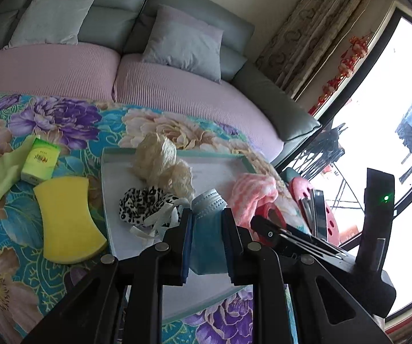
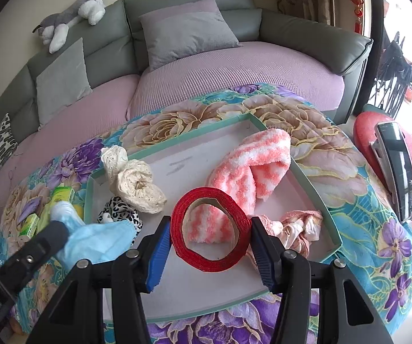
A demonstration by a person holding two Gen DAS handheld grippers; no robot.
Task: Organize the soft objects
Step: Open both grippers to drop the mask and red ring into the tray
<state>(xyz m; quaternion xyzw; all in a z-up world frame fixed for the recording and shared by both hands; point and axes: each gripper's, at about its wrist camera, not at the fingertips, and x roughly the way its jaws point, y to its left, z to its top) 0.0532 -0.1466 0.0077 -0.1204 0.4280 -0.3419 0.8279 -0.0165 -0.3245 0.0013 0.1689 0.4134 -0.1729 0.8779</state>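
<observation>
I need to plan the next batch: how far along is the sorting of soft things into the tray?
Done: cream lace cloth, leopard scrunchie and pink towel lie in the tray. In hand: left gripper holds a blue face mask; right gripper holds a red ribbon roll. Left: yellow sponge, green cloth.

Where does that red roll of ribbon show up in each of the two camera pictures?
Left wrist view: only a red sliver of the red ribbon roll shows right of centre, behind the other gripper's black finger.
Right wrist view: the whole roll sits low centre, between the blue pads.
Shared landmark: the pink-and-white fluffy cloth, just behind it.
</observation>
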